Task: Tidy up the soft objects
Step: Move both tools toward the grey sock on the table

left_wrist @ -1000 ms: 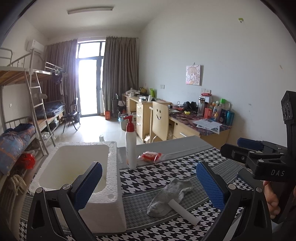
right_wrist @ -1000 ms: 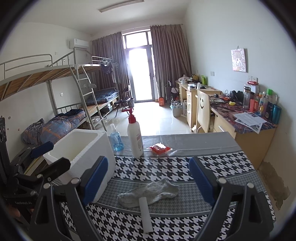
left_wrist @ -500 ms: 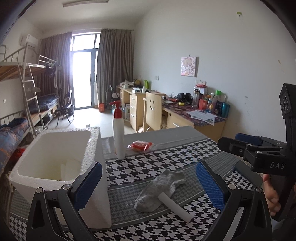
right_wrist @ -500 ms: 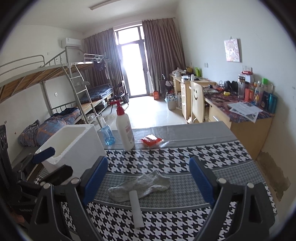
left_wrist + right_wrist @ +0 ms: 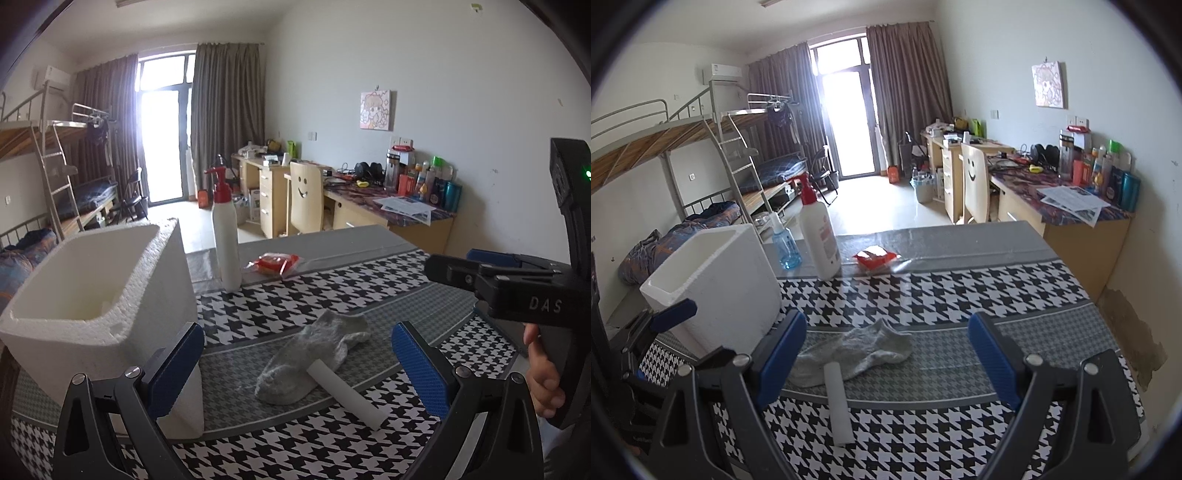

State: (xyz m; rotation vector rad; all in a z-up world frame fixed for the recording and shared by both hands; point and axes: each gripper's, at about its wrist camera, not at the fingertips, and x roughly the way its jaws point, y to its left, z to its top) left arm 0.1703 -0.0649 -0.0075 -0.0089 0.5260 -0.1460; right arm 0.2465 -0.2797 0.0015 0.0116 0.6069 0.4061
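Both hand-held grippers lower; crumpled grey sock (image 5: pixel 314 360) nearer.

Both grippers tilt downward, the left gripper (image 5: pixel 297 363) and right gripper (image 5: pixel 888 356) each with jaws spread wide and empty, a hand (image 5: pixel 543 373) gripping the right one's handle.

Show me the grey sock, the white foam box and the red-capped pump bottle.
grey sock (image 5: pixel 864 350): right wrist view, middle of the fabric.
white foam box (image 5: pixel 155 280): left wrist view, outer side wall.
pump bottle (image 5: pixel 820 236): right wrist view, white body.
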